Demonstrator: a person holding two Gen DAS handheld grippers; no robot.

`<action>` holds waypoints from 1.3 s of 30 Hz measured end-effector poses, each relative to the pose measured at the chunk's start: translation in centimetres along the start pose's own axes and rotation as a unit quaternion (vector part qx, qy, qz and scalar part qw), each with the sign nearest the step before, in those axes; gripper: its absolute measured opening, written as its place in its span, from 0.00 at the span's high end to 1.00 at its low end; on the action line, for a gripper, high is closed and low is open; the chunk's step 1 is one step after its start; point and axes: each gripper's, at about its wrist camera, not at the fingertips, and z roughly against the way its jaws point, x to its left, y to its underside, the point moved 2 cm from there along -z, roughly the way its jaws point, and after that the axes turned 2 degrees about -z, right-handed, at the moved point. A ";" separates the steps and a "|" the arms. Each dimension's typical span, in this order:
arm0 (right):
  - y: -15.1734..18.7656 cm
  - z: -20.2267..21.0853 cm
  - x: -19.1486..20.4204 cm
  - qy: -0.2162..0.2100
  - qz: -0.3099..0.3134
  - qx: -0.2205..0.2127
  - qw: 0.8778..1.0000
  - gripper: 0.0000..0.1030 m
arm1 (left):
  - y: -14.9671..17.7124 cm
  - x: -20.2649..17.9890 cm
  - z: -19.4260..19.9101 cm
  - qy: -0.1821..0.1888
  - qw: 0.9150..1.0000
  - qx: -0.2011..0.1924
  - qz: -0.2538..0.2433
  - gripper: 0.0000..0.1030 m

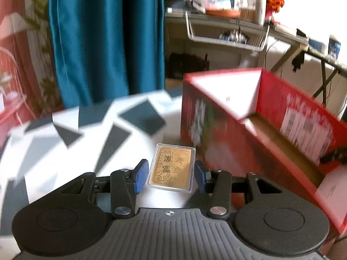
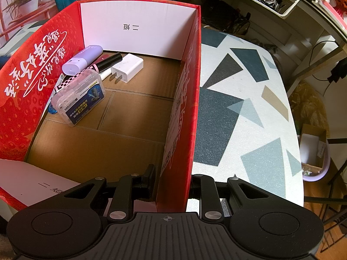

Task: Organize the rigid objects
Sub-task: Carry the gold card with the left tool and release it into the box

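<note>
**Gold card on its way to the steadied box**

The round table with the white, grey and dark-blue geometric top (image 2: 249, 112) carries the open red cardboard box with strawberry print and white inner flaps (image 2: 138, 21). The right gripper (image 2: 173, 184) straddles the box's near side wall, one finger inside and one outside, apparently pinched on the cardboard; I judge this is to keep the light box from sliding while things go in.

On the brown floor of the box, grouped toward the far left corner, lie a clear plastic case with a blue label (image 2: 79, 99), a lilac rounded device (image 2: 83, 59), a white plug-in charger (image 2: 128, 67) and a black-capped pen-like tube (image 2: 108, 61).

The left gripper (image 1: 170, 173) holds the gold card in a clear hard sleeve (image 1: 172, 168) by its long edges between blue pads (image 1: 139, 176), flat and face up, above the table just beside the box's outer wall, so it looks ready to be lifted over the rim.
</note>
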 end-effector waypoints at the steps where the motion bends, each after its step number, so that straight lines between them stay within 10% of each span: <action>1: 0.0 0.0 0.0 0.000 0.000 0.000 1.000 0.79 | -0.9 -0.2 0.3 0.002 1.000 -0.009 -0.007 0.53; 16: 0.0 0.0 0.0 -0.001 -0.001 -0.001 1.000 0.78 | -6.7 -9.7 -2.8 0.077 0.982 -0.034 -0.167 0.53; 39: -0.1 0.1 0.0 -0.003 -0.001 -0.001 1.000 0.78 | -5.4 -9.3 -5.1 0.086 0.977 0.014 -0.196 0.53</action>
